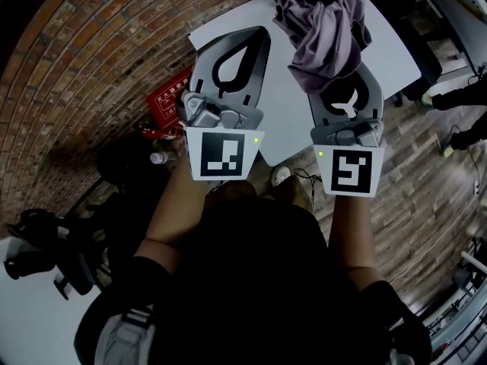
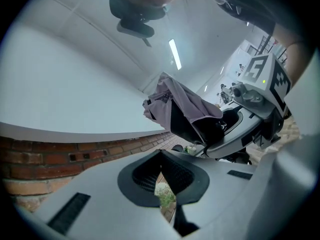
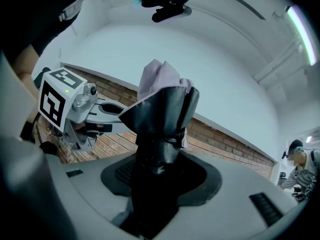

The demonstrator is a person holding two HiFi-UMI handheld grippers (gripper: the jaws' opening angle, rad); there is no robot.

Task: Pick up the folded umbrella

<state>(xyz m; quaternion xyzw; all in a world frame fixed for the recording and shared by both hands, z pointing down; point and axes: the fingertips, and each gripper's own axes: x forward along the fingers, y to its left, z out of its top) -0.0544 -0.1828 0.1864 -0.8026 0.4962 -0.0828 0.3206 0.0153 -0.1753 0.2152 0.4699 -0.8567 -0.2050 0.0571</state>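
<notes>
You are gripping the folded umbrella (image 1: 323, 21) in your right gripper (image 3: 159, 159), jaws clamping its black part, purple fabric bunching beyond them. It is sitting raised over the white table (image 1: 285, 120). Your left gripper (image 2: 161, 156) is resting closed and empty beside it.

- Clamping the black lower end of the folded umbrella (image 3: 167, 109) between the jaws of the right gripper (image 3: 159, 176).
- Holding it upright, with lilac fabric bunching at its top.
- Showing the left gripper (image 3: 107, 110) at the left, just beside the umbrella.
- Backing onto a brick wall (image 3: 227, 141) beneath a white ceiling (image 3: 210, 49).
- Catching a person (image 3: 299, 169) at the lower right, well apart.
</notes>
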